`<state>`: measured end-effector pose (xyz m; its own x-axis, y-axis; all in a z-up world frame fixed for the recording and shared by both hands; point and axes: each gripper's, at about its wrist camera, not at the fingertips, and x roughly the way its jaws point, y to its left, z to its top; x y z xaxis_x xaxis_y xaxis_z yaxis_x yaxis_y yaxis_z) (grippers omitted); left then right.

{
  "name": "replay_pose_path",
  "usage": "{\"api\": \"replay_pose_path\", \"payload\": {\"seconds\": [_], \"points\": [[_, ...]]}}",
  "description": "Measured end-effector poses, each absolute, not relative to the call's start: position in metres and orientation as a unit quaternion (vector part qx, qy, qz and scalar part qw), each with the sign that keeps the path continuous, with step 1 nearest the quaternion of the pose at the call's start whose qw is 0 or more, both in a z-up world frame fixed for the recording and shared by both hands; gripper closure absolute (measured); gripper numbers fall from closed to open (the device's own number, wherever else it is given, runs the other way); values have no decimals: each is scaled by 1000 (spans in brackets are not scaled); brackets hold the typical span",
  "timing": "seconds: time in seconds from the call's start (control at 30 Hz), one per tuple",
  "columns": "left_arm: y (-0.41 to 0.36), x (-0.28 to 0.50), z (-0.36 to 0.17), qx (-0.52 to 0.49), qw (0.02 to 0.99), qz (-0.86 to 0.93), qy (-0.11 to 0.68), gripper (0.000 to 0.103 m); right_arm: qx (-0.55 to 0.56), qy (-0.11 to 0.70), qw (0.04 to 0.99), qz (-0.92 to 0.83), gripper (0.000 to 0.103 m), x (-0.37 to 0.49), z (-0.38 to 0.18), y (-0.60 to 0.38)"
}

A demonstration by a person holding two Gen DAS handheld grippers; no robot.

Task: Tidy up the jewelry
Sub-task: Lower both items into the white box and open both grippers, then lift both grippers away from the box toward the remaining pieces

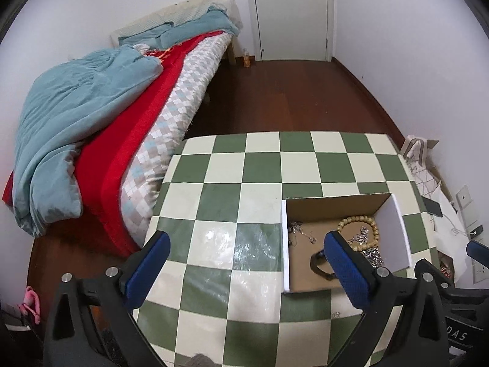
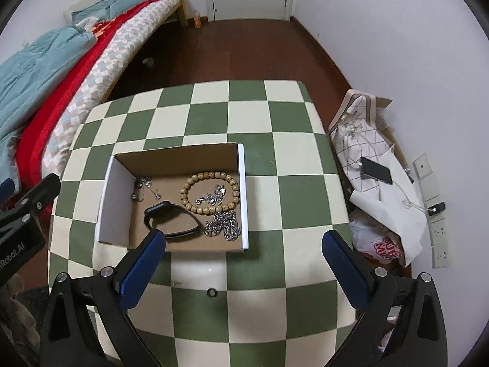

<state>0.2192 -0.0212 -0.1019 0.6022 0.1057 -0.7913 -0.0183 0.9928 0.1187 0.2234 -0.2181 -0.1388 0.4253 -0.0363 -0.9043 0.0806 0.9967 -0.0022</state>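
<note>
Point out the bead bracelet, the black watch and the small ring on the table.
Bead bracelet (image 2: 185,190): right wrist view, on its left-hand beads.
Black watch (image 2: 159,209): right wrist view, on its face.
Small ring (image 2: 211,292): right wrist view, on its band, outside the box.

Your box (image 2: 174,156) sat on the table (image 2: 275,183), bed (image 2: 61,70) off to its left. Inside it, the bead bracelet (image 2: 211,192) was at the right, chain (image 2: 223,226) in front of that, watch (image 2: 171,220) front-center, and earrings (image 2: 146,186) back-left.
</note>
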Motion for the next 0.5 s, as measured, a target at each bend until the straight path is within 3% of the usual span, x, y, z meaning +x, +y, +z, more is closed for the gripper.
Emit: {"api": "replay_pose_path", "payload": {"seconds": [0.5], "points": [[-22,147,-51,54,922,33,382,1,17,448,892,-50,0,151,-60,-210]]}}
